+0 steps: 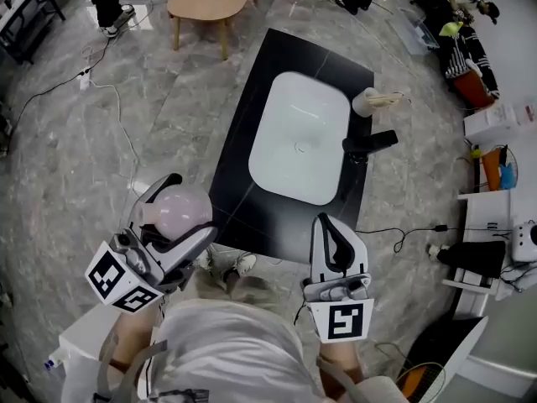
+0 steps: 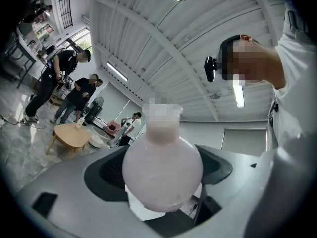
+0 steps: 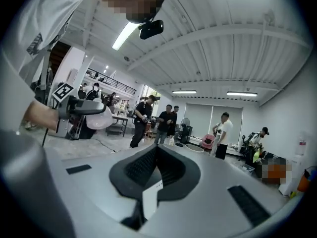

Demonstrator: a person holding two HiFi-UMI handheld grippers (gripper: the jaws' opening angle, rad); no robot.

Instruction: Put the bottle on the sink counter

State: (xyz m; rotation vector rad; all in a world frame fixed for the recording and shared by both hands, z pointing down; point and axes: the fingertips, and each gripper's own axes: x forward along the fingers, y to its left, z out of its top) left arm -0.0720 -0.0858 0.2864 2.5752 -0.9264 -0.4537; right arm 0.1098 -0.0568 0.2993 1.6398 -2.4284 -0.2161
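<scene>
Bottle: one bottle (image 1: 179, 207), a round-bellied flask with a short neck, of smooth, cloudy pale pink material.
Where it is: off the table, held in the air over the floor beside the table's near left corner.
Left tongs: the left tongs (image 1: 179, 217) are clamped on the bottle's belly, one grey jaw on each side, with ribbed black pads (image 2: 106, 175).
Right tongs: the right tongs (image 1: 333, 227) have their jaws together with nothing between them, at the table's near edge.
Tongs count: two, each of grey plastic with a marker cube.
Table: one black rectangular slab (image 1: 250, 124) with a glossy top.
Basin: one white basin (image 1: 300, 137), a rounded rectangle sunk into the table.
Faucet: one black faucet (image 1: 369, 143) at the basin's right.
Container: one white cylinder (image 1: 367, 103) just beyond the faucet.
Floor: grey marbled tiles (image 1: 75, 166).
</scene>
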